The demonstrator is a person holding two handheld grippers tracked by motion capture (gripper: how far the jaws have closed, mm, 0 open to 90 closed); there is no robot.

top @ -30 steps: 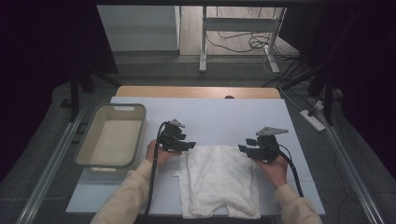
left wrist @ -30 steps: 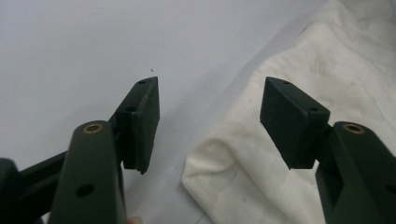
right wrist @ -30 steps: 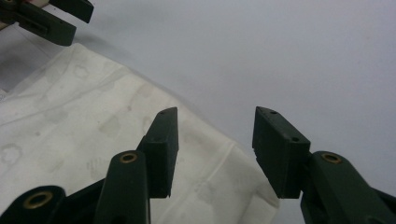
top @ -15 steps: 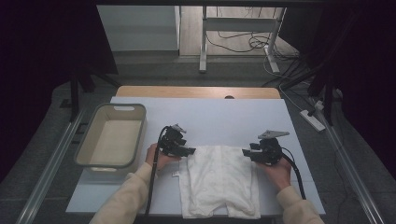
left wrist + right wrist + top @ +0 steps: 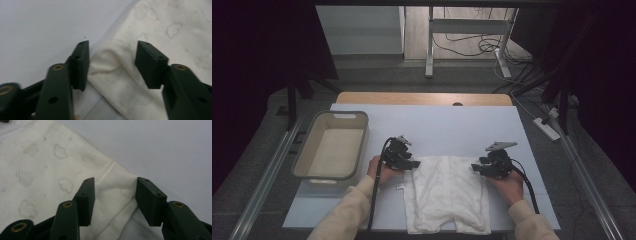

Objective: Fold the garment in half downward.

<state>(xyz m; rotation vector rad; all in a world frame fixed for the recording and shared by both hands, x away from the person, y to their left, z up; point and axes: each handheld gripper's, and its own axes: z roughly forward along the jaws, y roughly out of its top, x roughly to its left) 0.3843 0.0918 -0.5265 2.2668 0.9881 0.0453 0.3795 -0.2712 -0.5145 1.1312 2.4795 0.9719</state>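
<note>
A white garment (image 5: 447, 192) with faint printed shapes lies flat on the pale table (image 5: 452, 125), near its front edge. My left gripper (image 5: 414, 164) rests at the garment's far left corner. In the left gripper view its jaws (image 5: 112, 50) stand apart astride the hemmed corner of the cloth (image 5: 175, 37); they have just been closing, with cloth between them but no pad pressing on it. My right gripper (image 5: 474, 167) sits at the far right corner. Its jaws (image 5: 115, 185) are open around a slightly raised fold of the cloth (image 5: 37, 165).
A grey plastic basket (image 5: 332, 115) with nothing in it stands at the table's left side, close to my left hand. Beyond the table's far edge are a metal stand (image 5: 430, 40) and cables on the floor.
Both grippers have shifted slightly toward the near edge of the table, staying at the garment's far corners. The garment lies as before.
</note>
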